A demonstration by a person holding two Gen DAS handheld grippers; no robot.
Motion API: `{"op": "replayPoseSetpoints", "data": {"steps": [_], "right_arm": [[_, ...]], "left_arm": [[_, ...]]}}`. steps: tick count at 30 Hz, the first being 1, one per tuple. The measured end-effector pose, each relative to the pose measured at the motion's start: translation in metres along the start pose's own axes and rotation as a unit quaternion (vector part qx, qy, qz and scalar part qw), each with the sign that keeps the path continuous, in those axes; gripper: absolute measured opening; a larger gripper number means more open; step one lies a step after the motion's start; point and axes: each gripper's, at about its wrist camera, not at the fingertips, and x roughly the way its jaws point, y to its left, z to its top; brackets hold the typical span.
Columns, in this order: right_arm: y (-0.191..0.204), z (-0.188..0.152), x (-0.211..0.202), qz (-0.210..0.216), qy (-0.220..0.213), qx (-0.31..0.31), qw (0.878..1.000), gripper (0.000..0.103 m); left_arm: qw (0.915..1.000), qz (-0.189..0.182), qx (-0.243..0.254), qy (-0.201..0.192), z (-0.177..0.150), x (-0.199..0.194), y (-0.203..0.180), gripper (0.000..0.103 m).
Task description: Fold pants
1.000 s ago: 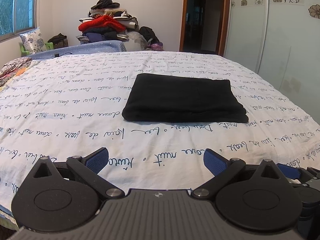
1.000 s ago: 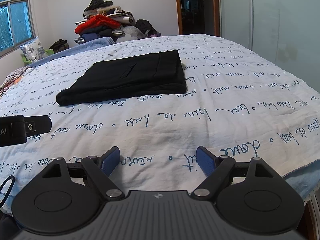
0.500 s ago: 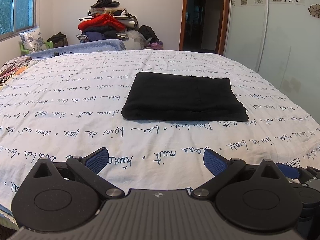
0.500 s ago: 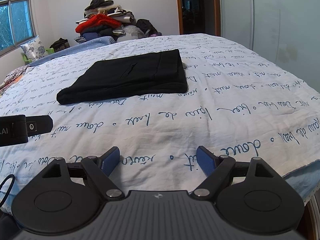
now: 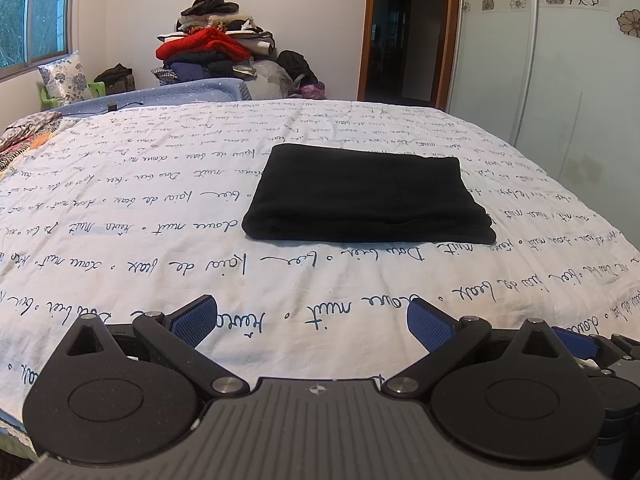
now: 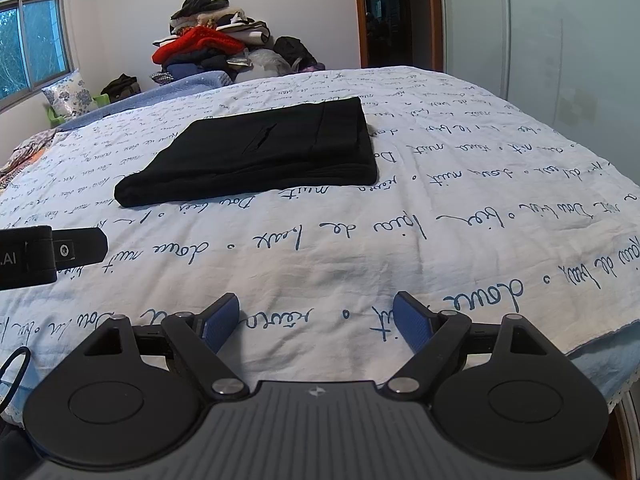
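almost nothing has shifted since a second ago: my two views have drifted a touch nearer the mattress edge, and the pants lie as they lay before.

the bed (image 5: pixel 120 200) fills both views, covered in a white sheet (image 6: pixel 480 200) printed with lines of blue handwriting. beyond its far edge a heap of clothes (image 5: pixel 212 48) is stacked against the wall, with a red piece near the top, and a floral pillow (image 5: pixel 64 78) sits under the window (image 5: pixel 36 20). a dark doorway (image 5: pixel 404 40) opens to the right of the heap.

the black pants (image 5: pixel 368 196) lie folded into a flat rectangle on the middle of the sheet, well apart from both tools; from my right view (image 6: pixel 260 160) a pocket slit shows on top.

my left gripper (image 5: pixel 312 318) hangs over the near edge, fingers spread wide, blue pads (image 5: pixel 196 318) holding nothing. my right gripper (image 6: pixel 316 322) is the same, wide apart and empty.
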Motion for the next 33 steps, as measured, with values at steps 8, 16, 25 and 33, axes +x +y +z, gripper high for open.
{"op": "replayPoseSetpoints", "data": {"steps": [8,16,25,33], "right_arm": [[0.001,0.0004,0.0009,0.002,0.003,-0.005,1.0,0.085],[0.0023,0.0001,0.0009,0.002,0.004,-0.007,1.0,0.085],[0.0026,0.0001,0.002,0.003,0.005,-0.009,1.0,0.085],[0.0028,0.0,0.0021,0.004,0.005,-0.009,1.0,0.085]], "left_arm": [[1.0,-0.001,0.001,0.002,0.0001,0.0005,-0.0008,0.102],[1.0,-0.002,0.001,0.002,0.0004,0.0008,-0.0003,0.102],[1.0,-0.003,0.001,0.002,0.0005,0.001,-0.0003,0.102],[1.0,-0.002,0.0,0.004,0.0004,0.0005,-0.0006,0.102]]}}
